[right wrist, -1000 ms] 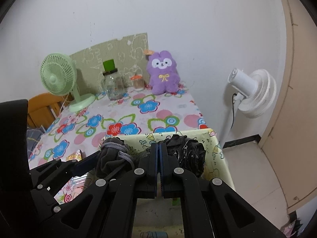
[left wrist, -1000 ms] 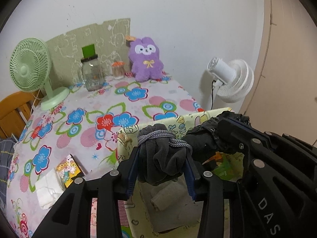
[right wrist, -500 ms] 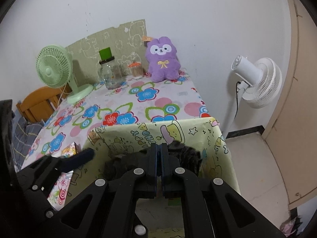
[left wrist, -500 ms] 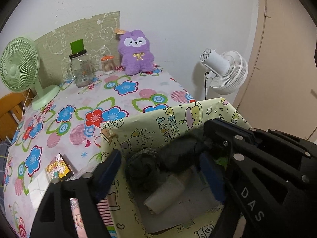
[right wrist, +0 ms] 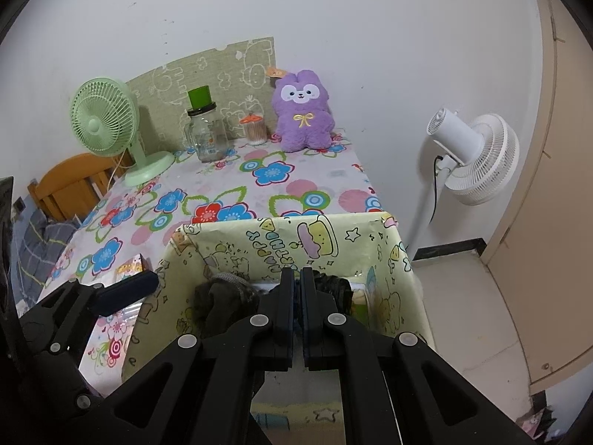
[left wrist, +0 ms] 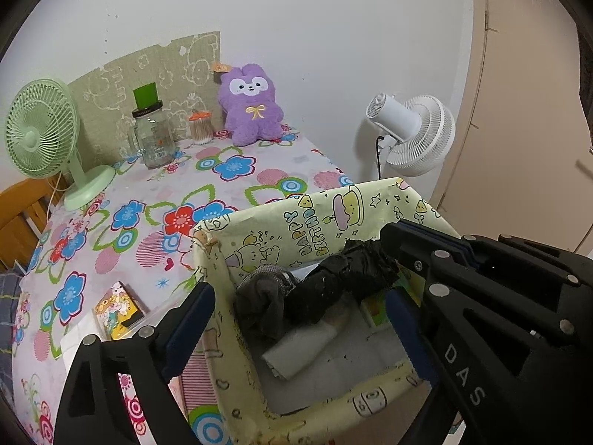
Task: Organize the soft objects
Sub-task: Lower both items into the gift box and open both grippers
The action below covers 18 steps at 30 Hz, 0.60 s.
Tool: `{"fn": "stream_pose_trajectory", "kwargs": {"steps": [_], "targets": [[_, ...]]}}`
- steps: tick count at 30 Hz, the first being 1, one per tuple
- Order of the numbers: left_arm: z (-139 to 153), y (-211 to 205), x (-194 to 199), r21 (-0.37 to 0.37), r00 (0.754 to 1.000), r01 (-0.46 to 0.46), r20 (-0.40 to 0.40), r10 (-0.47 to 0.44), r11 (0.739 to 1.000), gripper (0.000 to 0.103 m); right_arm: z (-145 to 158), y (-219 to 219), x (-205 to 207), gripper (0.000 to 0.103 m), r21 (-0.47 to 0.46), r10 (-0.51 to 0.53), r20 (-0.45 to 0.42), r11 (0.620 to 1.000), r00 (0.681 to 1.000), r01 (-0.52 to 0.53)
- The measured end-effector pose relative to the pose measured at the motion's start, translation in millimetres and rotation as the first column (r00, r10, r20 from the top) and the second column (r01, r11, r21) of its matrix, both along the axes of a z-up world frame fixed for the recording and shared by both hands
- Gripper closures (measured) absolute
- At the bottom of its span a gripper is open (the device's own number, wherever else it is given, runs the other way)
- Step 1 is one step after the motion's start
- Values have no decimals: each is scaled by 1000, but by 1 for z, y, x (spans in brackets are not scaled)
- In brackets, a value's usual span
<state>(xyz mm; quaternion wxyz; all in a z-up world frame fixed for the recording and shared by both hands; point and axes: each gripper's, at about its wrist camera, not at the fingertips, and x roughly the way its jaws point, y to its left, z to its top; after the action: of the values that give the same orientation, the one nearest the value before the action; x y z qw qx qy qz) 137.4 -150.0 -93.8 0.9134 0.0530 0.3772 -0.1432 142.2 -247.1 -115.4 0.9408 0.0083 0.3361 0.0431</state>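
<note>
Looking along the left gripper [left wrist: 296, 330] from its own wrist view, its jaws are spread wide and opening, one blue-padded finger outside the near left wall of the yellow cartoon-print box [left wrist: 218, 296] and the other low inside on the right, with nothing pressed between the pads. Between and just ahead of the fingers, inside the box, lies a dark grey rolled sock [left wrist: 259, 296], touching a black crumpled bundle [left wrist: 344, 278] to its right; a pale grey roll [left wrist: 304, 348] lies beneath them on the box floor. Left of the gripper, on the flowered tablecloth [left wrist: 148, 185], sits a small colourful packet [left wrist: 116, 307]. Far ahead against the wall stand a purple plush toy [left wrist: 252, 111], a glass jar [left wrist: 152, 141] and a green desk fan [left wrist: 40, 126]; a white fan [left wrist: 415, 133] stands off to the right beyond the table. From the right wrist view, the right gripper [right wrist: 297, 285] has its jaws pressed together with nothing between them, its tips poised over the box [right wrist: 389, 259] opening. Just left of the tips lies the grey sock [right wrist: 222, 296], just right the black bundle [right wrist: 333, 285]. The left gripper's finger [right wrist: 122, 289] shows further left, outside the box wall. Ahead stand the plush toy [right wrist: 302, 111] and the green fan [right wrist: 103, 118].
</note>
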Motion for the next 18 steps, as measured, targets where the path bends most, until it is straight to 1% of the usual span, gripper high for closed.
{"fn": "stream_pose_trajectory", "kwargs": {"steps": [16, 18], "targets": [[14, 23, -32, -12, 999, -32, 38, 32, 999, 6, 11, 24, -31, 96, -27, 6, 10, 1000, 1000, -5], [16, 27, -36, -13, 998, -38, 44, 39, 999, 6, 13, 28, -35, 86, -32, 4, 9, 999, 1000, -3]]}}
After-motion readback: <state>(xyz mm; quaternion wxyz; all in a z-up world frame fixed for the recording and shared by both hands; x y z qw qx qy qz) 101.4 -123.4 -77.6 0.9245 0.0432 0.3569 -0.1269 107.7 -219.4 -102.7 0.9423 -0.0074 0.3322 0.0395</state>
